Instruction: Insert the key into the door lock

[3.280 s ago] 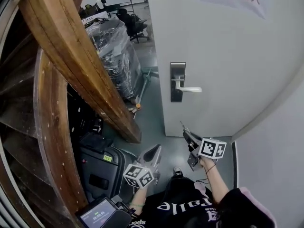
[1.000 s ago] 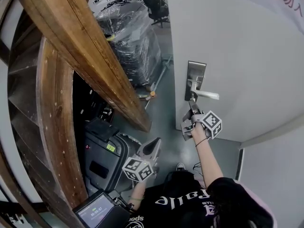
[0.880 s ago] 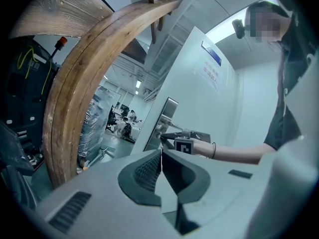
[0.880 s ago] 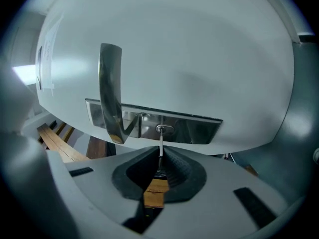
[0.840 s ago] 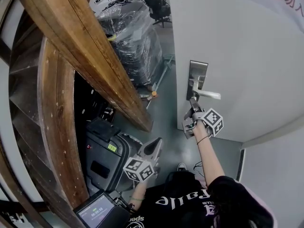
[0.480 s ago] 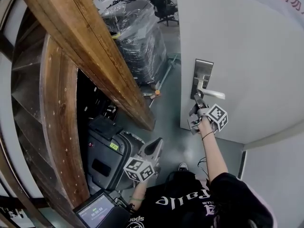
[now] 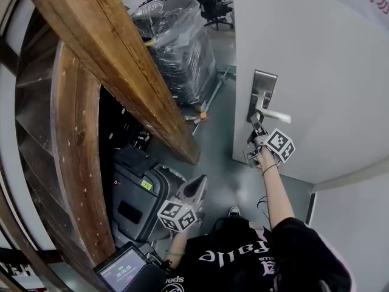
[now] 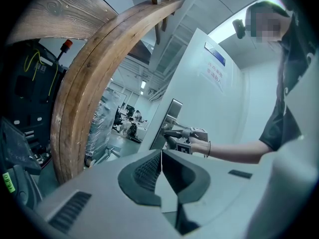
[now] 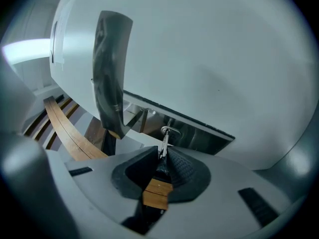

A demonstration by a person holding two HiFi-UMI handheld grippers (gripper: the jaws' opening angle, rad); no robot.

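Note:
A white door (image 7: 328, 72) carries a steel lock plate (image 7: 262, 95) with a lever handle (image 7: 277, 115). My right gripper (image 7: 255, 125) is raised just under that handle, shut on a small metal key (image 9: 163, 146). In the right gripper view the key's tip meets the round keyhole (image 9: 168, 130) on the lock plate (image 9: 199, 137), with the handle (image 9: 109, 68) to the left. How deep the key sits is unclear. A brown tag (image 9: 157, 193) lies between the jaws behind the key. My left gripper (image 7: 198, 188) hangs low, shut and empty, also seen in its own view (image 8: 161, 156).
A thick curved wooden beam (image 7: 103, 59) slants across the left. Behind it stands a plastic-wrapped pallet load (image 7: 176, 41). Black equipment (image 7: 137, 193) and a small screen (image 7: 124, 272) sit by my left side. A grey wall (image 7: 358, 224) adjoins the door on the right.
My right gripper has moved up and closer to the lock plate with the key, bringing the key's tip to the keyhole. The left gripper has stayed low and still.

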